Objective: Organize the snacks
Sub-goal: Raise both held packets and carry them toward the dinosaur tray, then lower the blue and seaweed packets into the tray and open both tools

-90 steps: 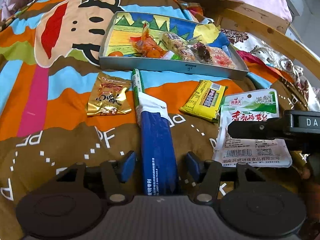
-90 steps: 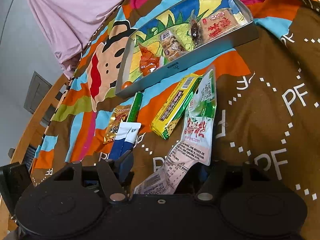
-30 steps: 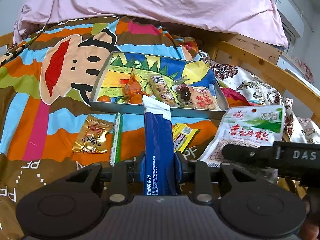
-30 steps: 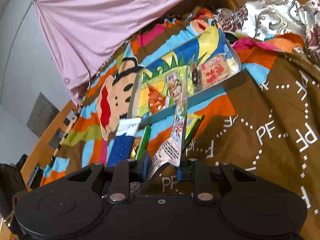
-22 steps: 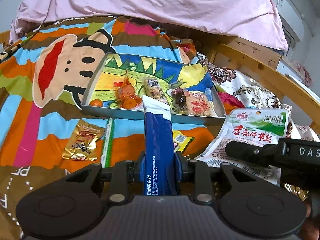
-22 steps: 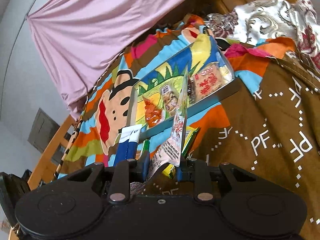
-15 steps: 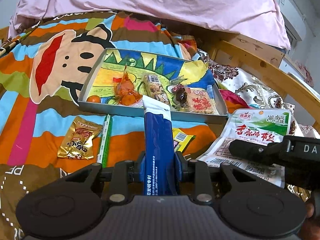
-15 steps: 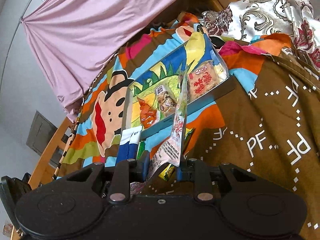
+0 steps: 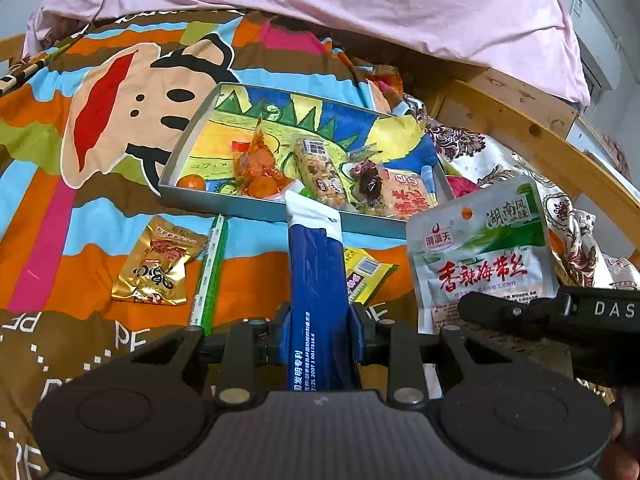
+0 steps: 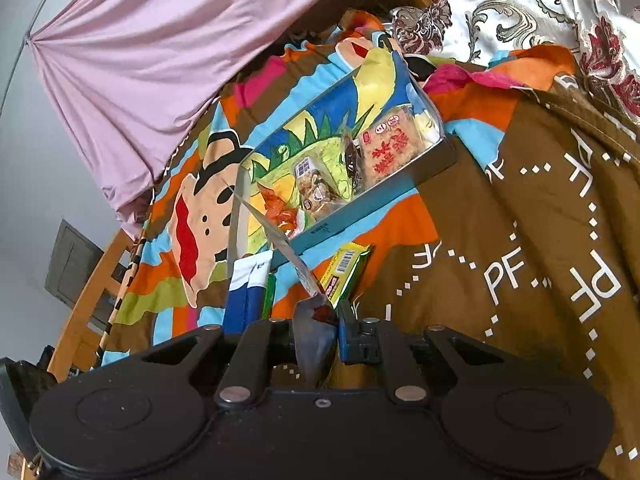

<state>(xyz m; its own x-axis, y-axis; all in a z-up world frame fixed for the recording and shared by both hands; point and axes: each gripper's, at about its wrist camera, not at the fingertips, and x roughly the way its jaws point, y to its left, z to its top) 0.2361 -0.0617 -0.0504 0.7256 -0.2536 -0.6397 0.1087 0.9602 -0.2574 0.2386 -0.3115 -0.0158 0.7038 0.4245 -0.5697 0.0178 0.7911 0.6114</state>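
Tools clamp glossy packets (left [image 9: 318,330] blue stick [image 9: 316,280], right [image 10: 316,330] seemingly flat pouch [image 9: 480,256]).

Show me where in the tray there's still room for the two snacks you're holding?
The tray is bare along its far side and left half, behind the small orange. Its near right side is crowded, from the orange-red packet to the red-lettered cracker pack.

I get soft, even, fairly bright light in both views, with saturated colours. Fisheye bending curves the draped pink fabric curtain [image 9: 360,4] and black corners vignette both frames. Glare shines on the crinkled gold foil snack packet [image 9: 156,268]. My black plastic gripper bodies read dark, nearly featureless.
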